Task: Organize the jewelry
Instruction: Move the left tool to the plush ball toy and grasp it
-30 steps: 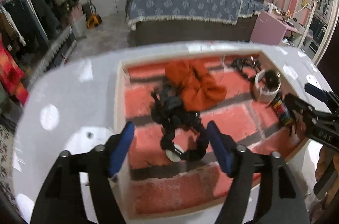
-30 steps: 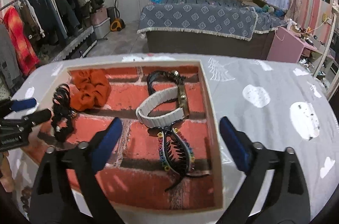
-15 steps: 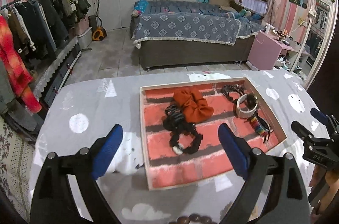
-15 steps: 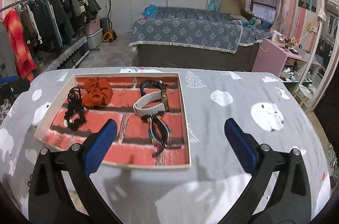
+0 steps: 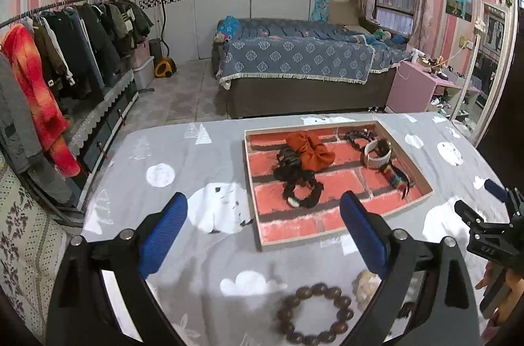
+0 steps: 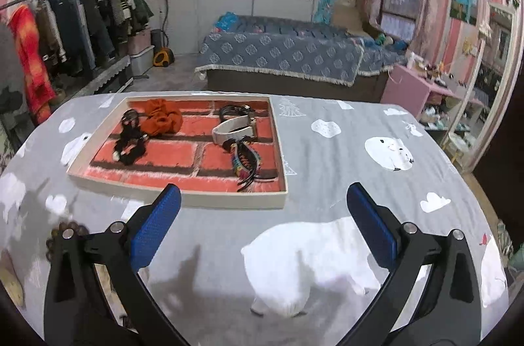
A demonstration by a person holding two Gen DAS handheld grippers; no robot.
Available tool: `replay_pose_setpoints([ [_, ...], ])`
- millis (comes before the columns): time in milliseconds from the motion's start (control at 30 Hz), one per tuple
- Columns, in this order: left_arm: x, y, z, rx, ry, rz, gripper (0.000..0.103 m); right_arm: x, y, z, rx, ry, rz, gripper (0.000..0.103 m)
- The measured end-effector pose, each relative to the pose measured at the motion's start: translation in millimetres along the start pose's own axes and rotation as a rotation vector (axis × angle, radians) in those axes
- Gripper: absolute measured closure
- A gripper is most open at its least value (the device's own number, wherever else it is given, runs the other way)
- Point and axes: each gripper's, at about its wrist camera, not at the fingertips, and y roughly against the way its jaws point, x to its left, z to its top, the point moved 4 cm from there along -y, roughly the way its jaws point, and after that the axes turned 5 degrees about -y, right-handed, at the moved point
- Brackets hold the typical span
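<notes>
Grey printed tablecloth (image 5: 183,149) under a brick-patterned tray (image 5: 330,236). In tray: orange scrunchie (image 5: 309,149), black hair ties (image 5: 296,179), white watch band (image 5: 376,154), beaded clip (image 5: 398,179). Outside, nearest: wooden bead bracelet (image 5: 314,316). Left gripper (image 5: 262,234) and right gripper (image 6: 263,223) both spread wide, empty.

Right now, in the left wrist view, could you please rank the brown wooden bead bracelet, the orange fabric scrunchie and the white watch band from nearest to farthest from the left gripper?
1. Brown wooden bead bracelet: on the cloth, just below the left gripper.
2. Orange fabric scrunchie: inside the tray, far left.
3. White watch band: inside the tray, far right.
</notes>
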Motion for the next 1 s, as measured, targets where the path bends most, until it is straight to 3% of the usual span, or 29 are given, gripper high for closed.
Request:
replay_pose_setpoints([
  [267,4.3,24.1,-39.6,-0.008,0.023,-0.013,0.011,9.2,25.3,-32.5,0.025,0.050,-0.054,0.004],
  [533,14.8,41.9,-83.6,0.014,0.053,-0.022,0.011,0.7,39.0,-67.8,0.066,-0.020,-0.027,0.004],
  [767,31.7,49.6,-122.7,0.045,0.086,0.022,0.011,-5.3,45.0,-91.7,0.091,-0.075,-0.018,0.004],
  [1000,40.5,54.0,-158.6,0.096,0.126,0.002,0.011,-6.5,35.8,-105.2,0.130,-0.119,-0.012,0.005],
])
